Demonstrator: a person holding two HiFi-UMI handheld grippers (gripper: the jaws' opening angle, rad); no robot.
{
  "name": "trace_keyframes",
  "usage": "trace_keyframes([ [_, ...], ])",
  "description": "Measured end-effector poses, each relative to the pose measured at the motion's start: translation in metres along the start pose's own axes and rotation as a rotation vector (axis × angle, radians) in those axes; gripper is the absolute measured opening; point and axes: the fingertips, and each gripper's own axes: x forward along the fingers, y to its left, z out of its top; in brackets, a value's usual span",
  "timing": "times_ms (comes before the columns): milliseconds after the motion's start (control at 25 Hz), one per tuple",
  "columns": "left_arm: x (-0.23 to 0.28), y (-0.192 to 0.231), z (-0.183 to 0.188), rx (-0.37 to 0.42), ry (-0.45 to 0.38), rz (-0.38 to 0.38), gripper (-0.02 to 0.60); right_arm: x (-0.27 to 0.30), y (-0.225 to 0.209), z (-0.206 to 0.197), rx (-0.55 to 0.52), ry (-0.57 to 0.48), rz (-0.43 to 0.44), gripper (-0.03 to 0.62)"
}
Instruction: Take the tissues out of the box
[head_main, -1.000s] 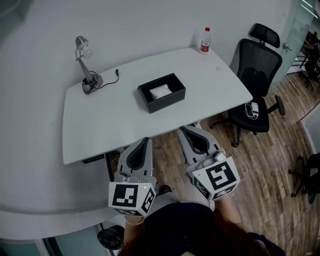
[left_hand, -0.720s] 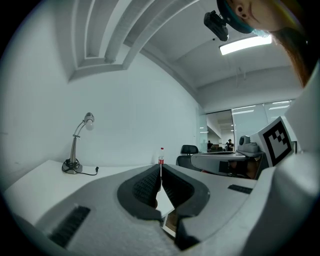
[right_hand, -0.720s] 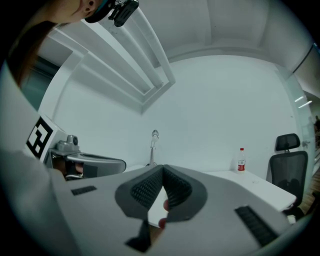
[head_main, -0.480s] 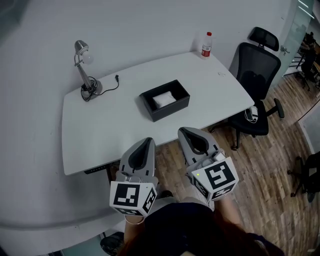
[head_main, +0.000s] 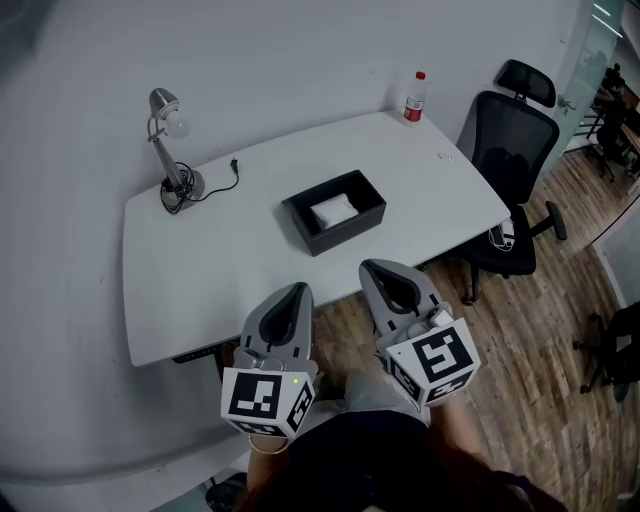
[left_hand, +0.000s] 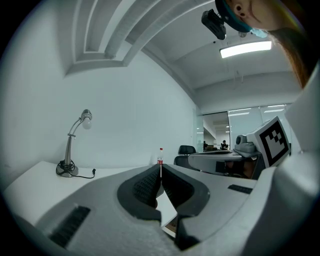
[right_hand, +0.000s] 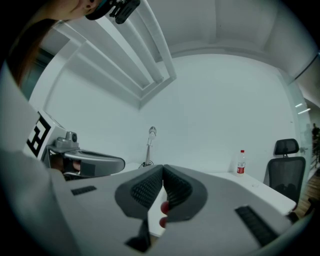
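Observation:
A black open box (head_main: 335, 211) sits in the middle of the white table (head_main: 200, 260), with white tissues (head_main: 333, 209) lying inside it. Both grippers hang in front of the table's near edge, well short of the box. My left gripper (head_main: 297, 290) is shut, its tips touching with nothing between them (left_hand: 160, 169). My right gripper (head_main: 380, 268) is also shut and empty (right_hand: 162, 170). In both gripper views the box is hidden behind the jaws.
A desk lamp (head_main: 168, 130) with a loose cord stands at the table's far left corner. A bottle with a red label (head_main: 414, 98) stands at the far right corner. A black office chair (head_main: 510, 170) is to the right of the table, on the wooden floor.
The view has shifted, so the table and box sit a little lower and further right in the head view. Both grippers stay shut and low in front of the table edge.

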Motion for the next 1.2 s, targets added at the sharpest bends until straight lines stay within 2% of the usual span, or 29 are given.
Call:
trace_keyframes([
  [520, 0.026, 0.015, -0.011, -0.021, 0.026, -0.007, 0.026, 0.027, -0.018, -0.007, 0.02, 0.016, -0.001, 0.02],
  [1200, 0.085, 0.049, -0.003, 0.023, 0.044, -0.031, 0.026, 0.086, -0.055, -0.017, 0.019, 0.066, -0.009, 0.03],
])
